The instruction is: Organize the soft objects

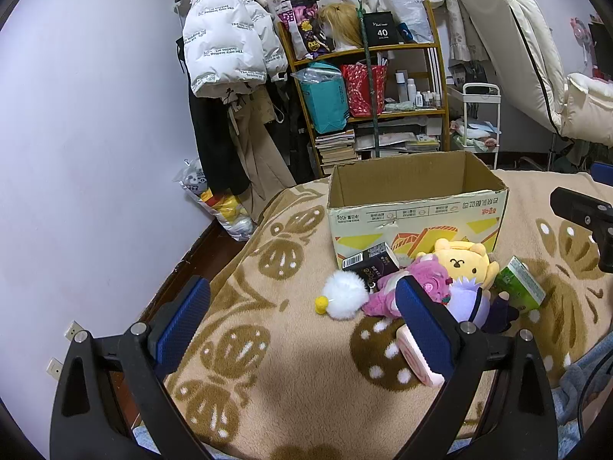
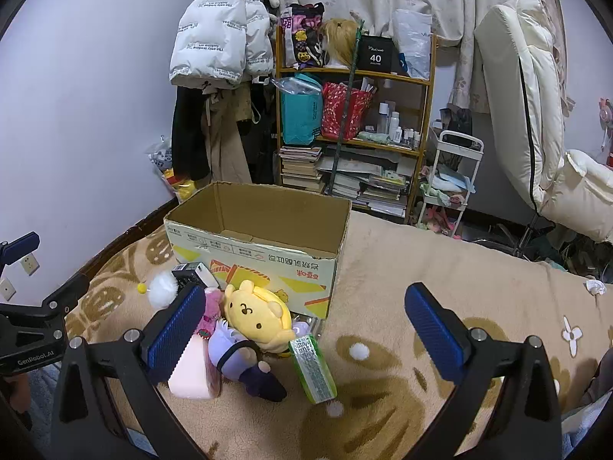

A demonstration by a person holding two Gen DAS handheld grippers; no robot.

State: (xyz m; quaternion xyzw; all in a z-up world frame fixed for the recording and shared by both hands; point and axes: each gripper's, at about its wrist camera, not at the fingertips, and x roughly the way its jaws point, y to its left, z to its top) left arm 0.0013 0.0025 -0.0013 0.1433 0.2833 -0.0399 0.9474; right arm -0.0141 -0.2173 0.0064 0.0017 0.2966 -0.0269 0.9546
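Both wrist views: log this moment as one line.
left gripper: open, empty | right gripper: open, empty | cardboard box: open, looks empty | yellow plush, pink plush, white pompom: on blanket

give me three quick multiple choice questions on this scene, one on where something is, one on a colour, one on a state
1. Where is the toy pile? A in the box; B in front of the box; C on the shelf
2. What colour is the dog plush? A yellow; B green; C red
3. How are both grippers? A shut on toys; B open, holding nothing; C out of view

B: the pink plush and white pompom lie on the blanket before the cardboard box.
A: the dog plush is yellow.
B: the left gripper and right gripper are spread wide.
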